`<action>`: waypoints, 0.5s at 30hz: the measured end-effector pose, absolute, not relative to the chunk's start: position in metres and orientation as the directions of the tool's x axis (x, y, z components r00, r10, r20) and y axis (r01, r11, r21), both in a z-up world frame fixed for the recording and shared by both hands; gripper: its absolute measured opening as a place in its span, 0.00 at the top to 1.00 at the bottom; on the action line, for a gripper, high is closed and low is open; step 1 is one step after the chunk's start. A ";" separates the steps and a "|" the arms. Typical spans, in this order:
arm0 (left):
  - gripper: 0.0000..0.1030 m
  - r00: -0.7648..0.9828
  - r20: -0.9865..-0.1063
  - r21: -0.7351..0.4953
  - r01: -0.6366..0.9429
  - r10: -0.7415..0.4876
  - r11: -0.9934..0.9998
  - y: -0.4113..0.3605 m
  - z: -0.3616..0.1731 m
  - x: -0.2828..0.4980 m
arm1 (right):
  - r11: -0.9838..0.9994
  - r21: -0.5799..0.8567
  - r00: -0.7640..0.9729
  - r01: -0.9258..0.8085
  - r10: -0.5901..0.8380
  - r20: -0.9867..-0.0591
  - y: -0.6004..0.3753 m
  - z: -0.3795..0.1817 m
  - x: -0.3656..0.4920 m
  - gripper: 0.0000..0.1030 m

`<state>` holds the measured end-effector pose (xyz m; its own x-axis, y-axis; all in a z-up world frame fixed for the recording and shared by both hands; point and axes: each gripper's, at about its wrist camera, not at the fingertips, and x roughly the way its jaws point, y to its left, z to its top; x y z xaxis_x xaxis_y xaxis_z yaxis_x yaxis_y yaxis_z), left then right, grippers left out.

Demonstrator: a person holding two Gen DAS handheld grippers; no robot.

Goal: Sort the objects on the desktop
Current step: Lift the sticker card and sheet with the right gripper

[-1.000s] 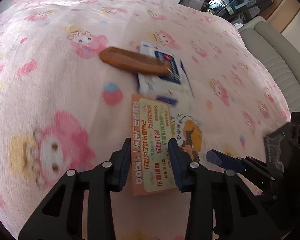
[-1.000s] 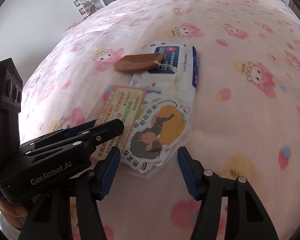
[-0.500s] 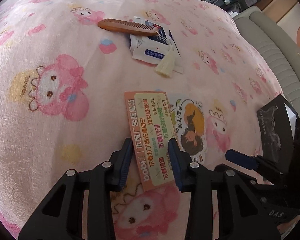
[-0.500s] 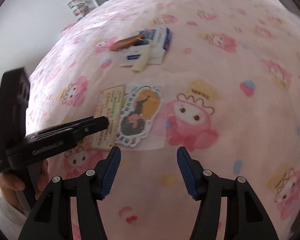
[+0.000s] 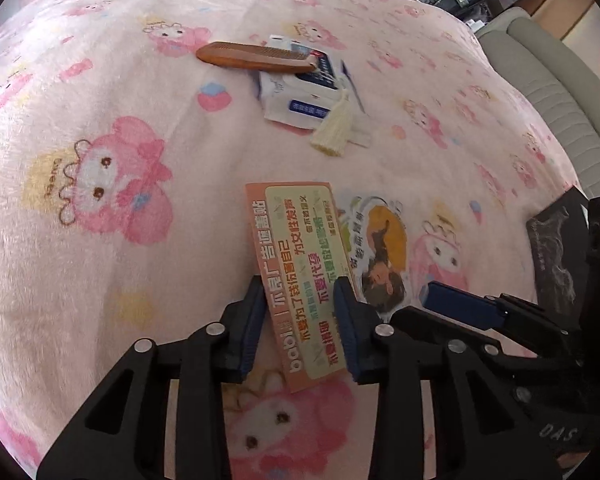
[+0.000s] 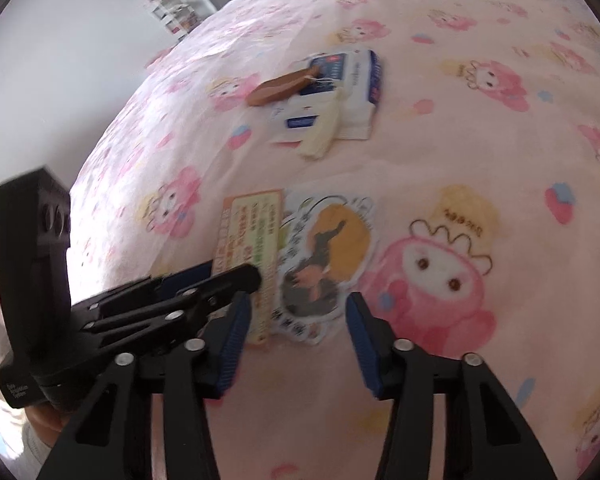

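Observation:
An orange printed card (image 5: 296, 240) lies on the pink cartoon blanket (image 5: 100, 140), and my left gripper (image 5: 298, 286) is shut on its near half, jaws still closing. Beside it on the right lies a cartoon sticker (image 5: 380, 248). In the right wrist view the same sticker (image 6: 328, 248) has its near end between the fingers of my right gripper (image 6: 297, 300). Those jaws are closing, and the pads do not touch the sticker. The left gripper (image 6: 228, 272) reaches in from the left over the orange card (image 6: 252, 224).
Farther back a brown wooden comb (image 5: 256, 56) rests on a blue-and-white wipes pack (image 5: 304, 88), with a cream tassel (image 5: 334, 128) hanging off it. A black box (image 5: 552, 248) lies at the right edge. A grey sofa (image 5: 560, 80) stands beyond the blanket.
Both grippers drew back from the wipes pack, and the card and sticker came along, uncovering the tassel. The right jaws have narrowed around the sticker's near end.

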<state>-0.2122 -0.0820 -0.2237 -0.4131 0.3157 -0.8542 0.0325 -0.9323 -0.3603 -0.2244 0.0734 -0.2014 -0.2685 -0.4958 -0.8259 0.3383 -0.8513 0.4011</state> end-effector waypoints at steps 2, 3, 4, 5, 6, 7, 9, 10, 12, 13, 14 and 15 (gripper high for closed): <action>0.69 -0.408 -0.854 -0.363 0.024 0.323 -0.931 -0.077 -0.219 -0.206 | -0.849 0.407 -0.283 0.337 -0.503 -0.816 0.077 -0.195 -0.217 0.58; 0.69 -0.408 -0.854 -0.362 0.019 0.323 -0.932 -0.074 -0.217 -0.203 | -0.850 0.409 -0.291 0.332 -0.505 -0.813 0.081 -0.191 -0.213 0.58; 0.69 -0.410 -0.852 -0.362 0.011 0.326 -0.932 -0.070 -0.213 -0.199 | -0.851 0.410 -0.299 0.328 -0.506 -0.809 0.084 -0.187 -0.209 0.58; 0.69 -0.412 -0.850 -0.362 0.003 0.329 -0.932 -0.065 -0.210 -0.195 | -0.852 0.412 -0.308 0.323 -0.506 -0.806 0.088 -0.183 -0.206 0.58; 0.69 -0.414 -0.847 -0.363 -0.005 0.332 -0.932 -0.060 -0.207 -0.190 | -0.853 0.413 -0.316 0.319 -0.507 -0.802 0.091 -0.179 -0.202 0.58; 0.69 -0.415 -0.846 -0.363 -0.012 0.335 -0.932 -0.056 -0.205 -0.186 | -0.854 0.413 -0.326 0.316 -0.507 -0.798 0.095 -0.175 -0.198 0.58; 0.69 -0.412 -0.847 -0.364 -0.012 0.336 -0.931 -0.050 -0.205 -0.178 | -0.856 0.412 -0.345 0.313 -0.507 -0.790 0.103 -0.168 -0.190 0.58; 0.69 -0.410 -0.848 -0.365 -0.010 0.337 -0.931 -0.047 -0.206 -0.174 | -0.857 0.411 -0.352 0.311 -0.505 -0.788 0.107 -0.165 -0.187 0.58; 0.69 -0.400 -0.851 -0.372 0.004 0.339 -0.928 -0.043 -0.211 -0.164 | -0.865 0.403 -0.357 0.297 -0.493 -0.794 0.115 -0.163 -0.178 0.58; 0.69 -0.396 -0.853 -0.375 0.011 0.340 -0.927 -0.041 -0.213 -0.160 | -0.869 0.400 -0.357 0.290 -0.486 -0.798 0.119 -0.163 -0.174 0.58; 0.69 -0.394 -0.853 -0.378 0.018 0.341 -0.926 -0.043 -0.215 -0.156 | -0.874 0.396 -0.357 0.281 -0.479 -0.802 0.124 -0.164 -0.171 0.58; 0.69 -0.393 -0.854 -0.381 0.025 0.341 -0.924 -0.044 -0.216 -0.152 | -0.879 0.393 -0.358 0.271 -0.471 -0.806 0.128 -0.165 -0.170 0.58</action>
